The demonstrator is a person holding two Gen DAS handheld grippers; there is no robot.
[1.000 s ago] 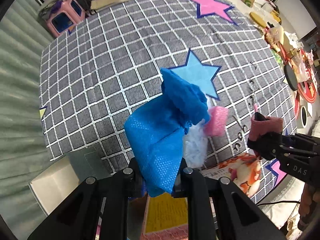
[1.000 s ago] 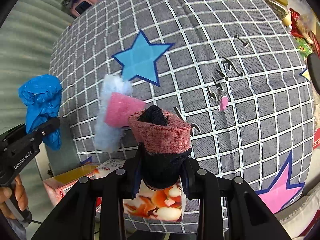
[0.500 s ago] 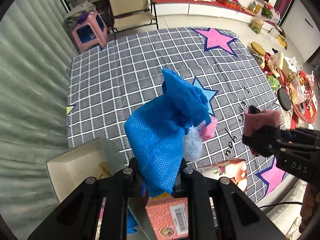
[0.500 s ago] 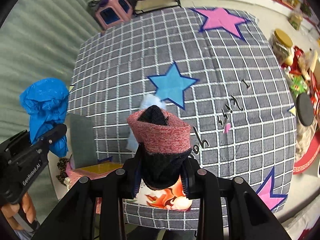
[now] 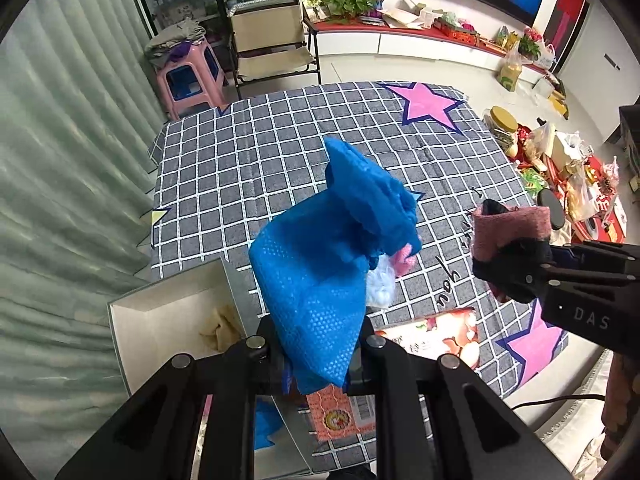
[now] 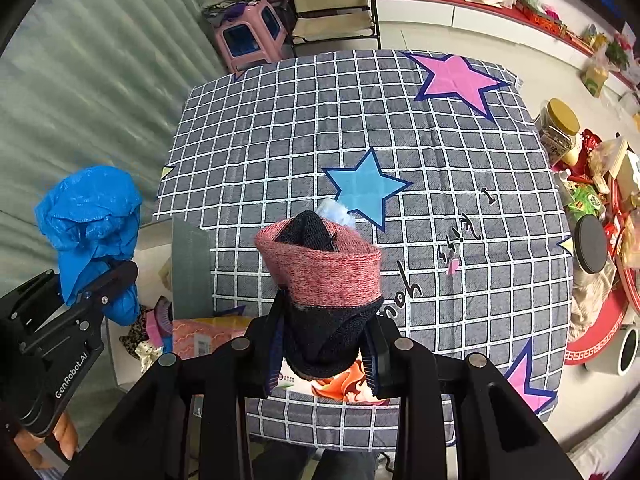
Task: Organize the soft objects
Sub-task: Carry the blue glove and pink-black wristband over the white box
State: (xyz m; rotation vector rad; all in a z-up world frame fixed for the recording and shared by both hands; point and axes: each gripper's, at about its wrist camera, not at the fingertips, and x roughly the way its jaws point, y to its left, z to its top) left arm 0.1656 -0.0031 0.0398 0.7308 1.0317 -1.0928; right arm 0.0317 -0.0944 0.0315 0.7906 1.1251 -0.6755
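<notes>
Lettering "DAS" marks right gripper (image 5: 516, 276); "GenRobot.AI", left gripper (image 6: 116, 280).

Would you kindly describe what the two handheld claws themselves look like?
Both are matte black, angular, with silver screws. The left claw body carries white "GenRobot.AI" lettering, seen from the right wrist; the right claw shows "DAS" from the left wrist. A thin black cable trails under it. Bare fingers grip the left handle.

A home living room: beyond the grippers lie a checked star-patterned mat (image 5: 304, 168) on the floor, a pink stool (image 5: 188, 80) and folding chair (image 5: 272, 52) ahead, a low cabinet (image 5: 420, 40) with houseplant (image 5: 348, 0), and a curtain (image 5: 60, 160) at left.
</notes>
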